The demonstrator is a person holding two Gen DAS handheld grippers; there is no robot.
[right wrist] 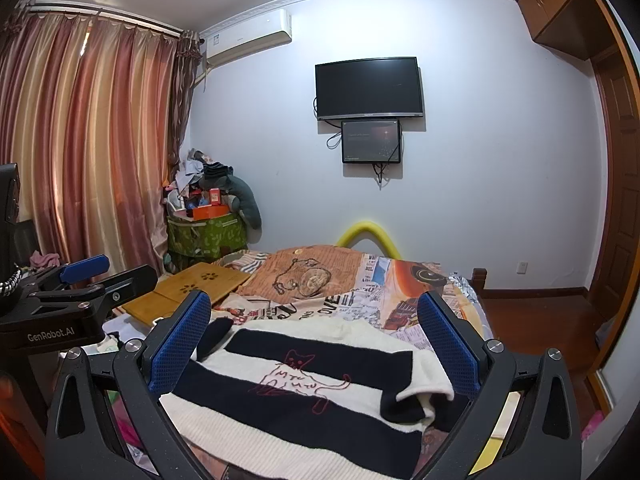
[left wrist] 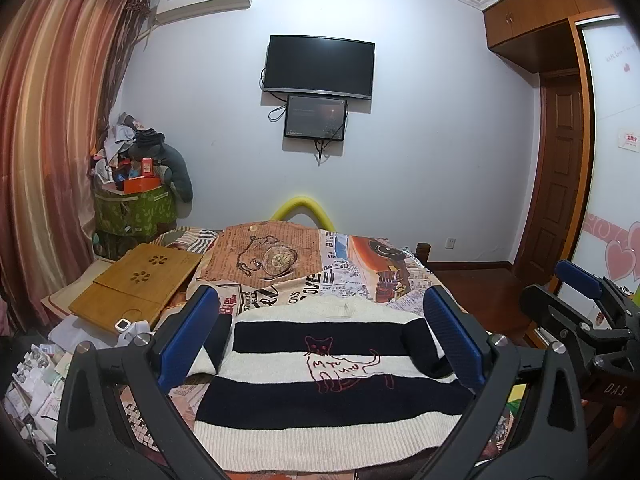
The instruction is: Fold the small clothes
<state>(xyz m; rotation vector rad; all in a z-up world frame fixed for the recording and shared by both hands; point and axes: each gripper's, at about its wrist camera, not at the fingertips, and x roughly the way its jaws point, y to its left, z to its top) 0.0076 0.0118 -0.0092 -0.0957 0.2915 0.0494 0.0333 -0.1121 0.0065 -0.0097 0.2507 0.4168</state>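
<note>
A small black-and-white striped sweater [left wrist: 320, 392] with a red cat outline lies flat on the bed, its sleeves folded in at the sides. It also shows in the right wrist view [right wrist: 304, 400]. My left gripper [left wrist: 320, 336] is open and empty, held above the sweater with its blue pads to either side. My right gripper [right wrist: 314, 344] is open and empty, also above the sweater. The right gripper shows at the right edge of the left wrist view [left wrist: 580, 312]. The left gripper shows at the left edge of the right wrist view [right wrist: 80, 280].
The bed has a newspaper-print cover [left wrist: 340, 276]. A bamboo lap tray [left wrist: 136, 288] lies at the bed's left edge. A heaped green storage box [left wrist: 134, 208] stands by the curtain. Loose clutter [left wrist: 36, 376] lies at the lower left. A wardrobe and door stand on the right.
</note>
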